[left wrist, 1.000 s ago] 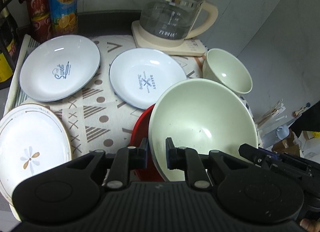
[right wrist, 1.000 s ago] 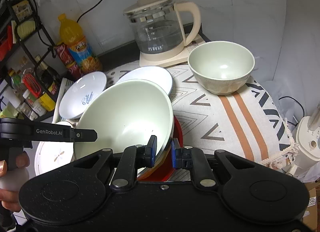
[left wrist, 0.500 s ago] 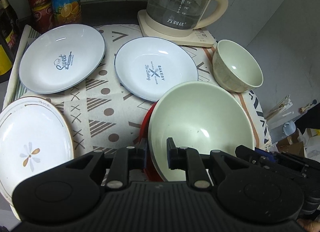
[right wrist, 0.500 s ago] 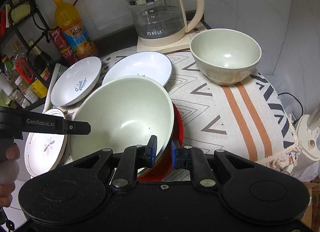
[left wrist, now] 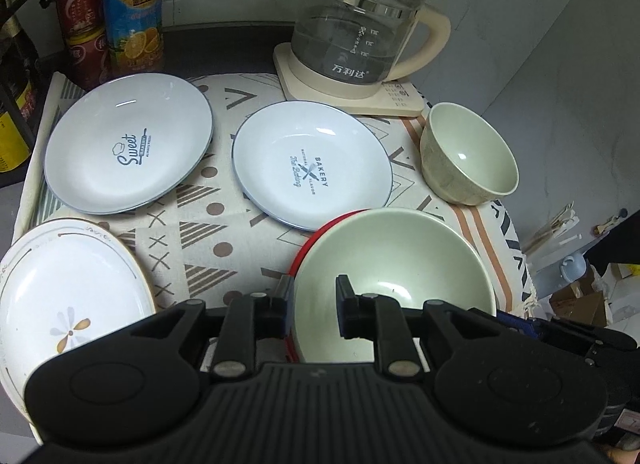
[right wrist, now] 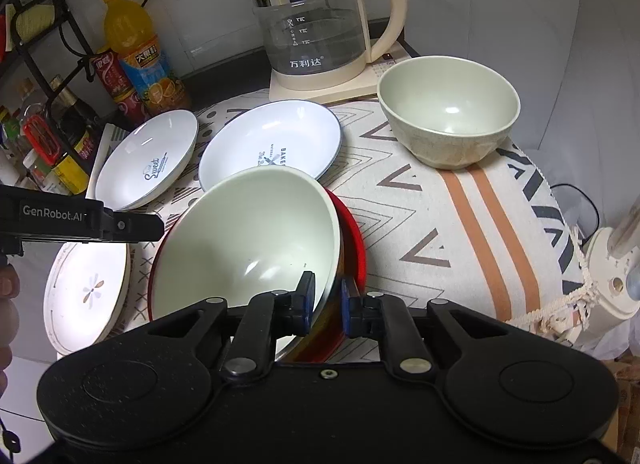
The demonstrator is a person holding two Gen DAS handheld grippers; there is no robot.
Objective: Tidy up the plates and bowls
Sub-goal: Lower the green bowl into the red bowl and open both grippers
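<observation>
Bowls and plates crowd a round table draped in a patterned cloth. At the near edge, a large pale-green bowl sits nested in a red bowl, the pair tilted toward the left in the right wrist view. The left gripper clasps the left rim of the stack, one finger outside the red wall and the other inside the green bowl. The right gripper is clamped on the right rim, its blue-padded fingers pressing both walls between them. The left tool also shows from the right wrist camera, marked "GenRobot.AI".

Behind the stack lies a white plate lettered "Bakery", its near edge just beside the red rim. To its left sits a matching plate lettered "Sweet", and nearer the camera a white plate with a flower motif. A small green bowl stands apart on the right side of the table, close to a glass kettle on its cream base. An orange drink bottle and red cans stand at the back left.
</observation>
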